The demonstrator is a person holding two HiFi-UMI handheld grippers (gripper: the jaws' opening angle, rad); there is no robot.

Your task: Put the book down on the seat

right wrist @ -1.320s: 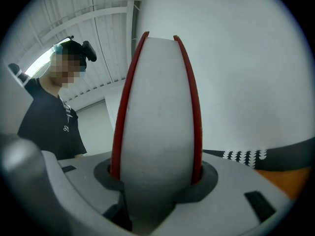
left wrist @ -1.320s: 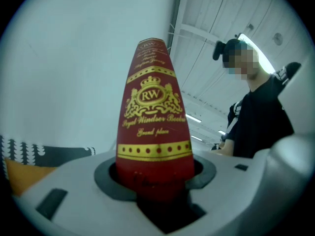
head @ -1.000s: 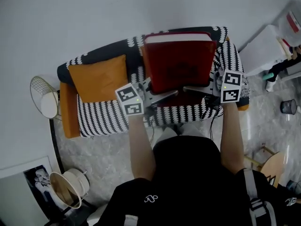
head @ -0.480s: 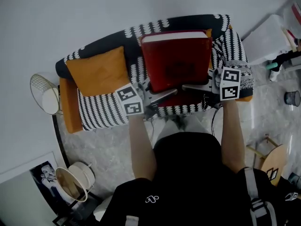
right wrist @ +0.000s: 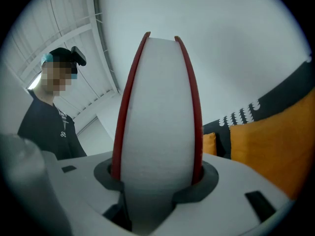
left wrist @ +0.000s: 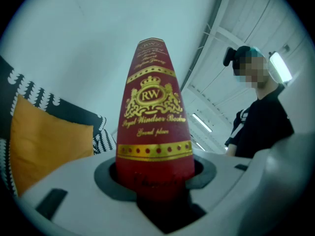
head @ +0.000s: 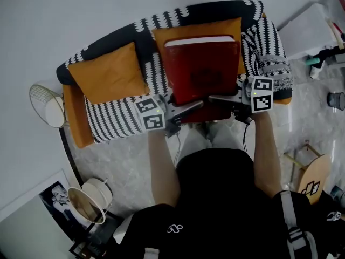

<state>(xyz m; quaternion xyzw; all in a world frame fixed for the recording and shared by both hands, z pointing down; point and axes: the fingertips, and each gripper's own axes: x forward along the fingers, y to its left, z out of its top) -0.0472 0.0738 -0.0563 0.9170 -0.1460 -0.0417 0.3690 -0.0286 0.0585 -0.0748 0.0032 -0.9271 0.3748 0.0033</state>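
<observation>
1. Head view: soft, even, rather dull light; shadows are faint and the wide lens bends the edges.
2. Gripper views: black round vignette, a bright ceiling lamp [left wrist: 278,67], and the book [left wrist: 152,132] blurred nearest the lens.

Red book [head: 201,69] with gold lettering; orange cushion [head: 108,80]; black-and-white patterned sofa [head: 121,124]; white wall [head: 81,15].

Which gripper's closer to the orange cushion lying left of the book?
Left. The left gripper grips the book at its spine side, toward that cushion but apart from it. The right gripper grips the page edge, on the book's far side.
</observation>
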